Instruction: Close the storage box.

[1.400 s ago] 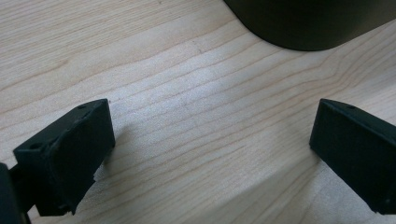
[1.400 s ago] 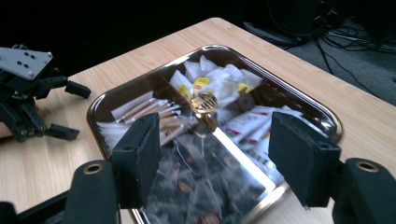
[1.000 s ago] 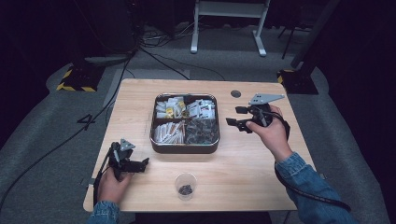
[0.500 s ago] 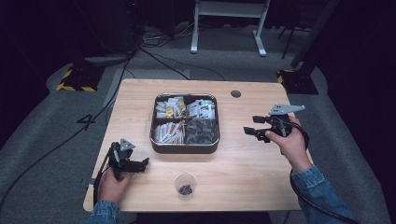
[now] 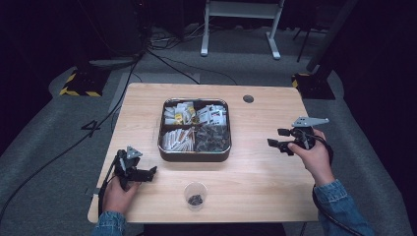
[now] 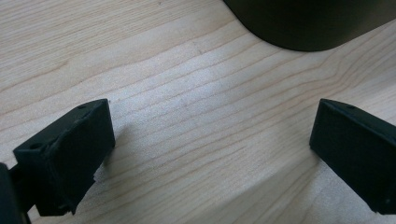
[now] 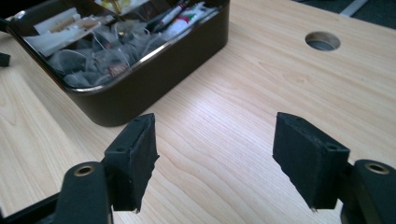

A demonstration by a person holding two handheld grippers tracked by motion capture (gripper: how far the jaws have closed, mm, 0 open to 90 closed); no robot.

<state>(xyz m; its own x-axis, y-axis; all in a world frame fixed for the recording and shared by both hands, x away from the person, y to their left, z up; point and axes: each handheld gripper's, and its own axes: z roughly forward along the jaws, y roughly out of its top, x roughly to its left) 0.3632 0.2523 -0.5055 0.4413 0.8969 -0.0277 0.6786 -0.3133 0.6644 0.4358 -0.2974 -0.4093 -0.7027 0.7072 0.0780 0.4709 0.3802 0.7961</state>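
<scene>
Right now the right hand-held gripper hovers spread and empty, right of the compartmented tin on the table; the left hand-held gripper, also spread with nothing between, rests just beside the tin's near-left corner.

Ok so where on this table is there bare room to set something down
Bare wood lies along the far edge between the tray and the cable hole, and between tray and right claw. It is tighter near the front, around the plastic cup and left claw.
</scene>
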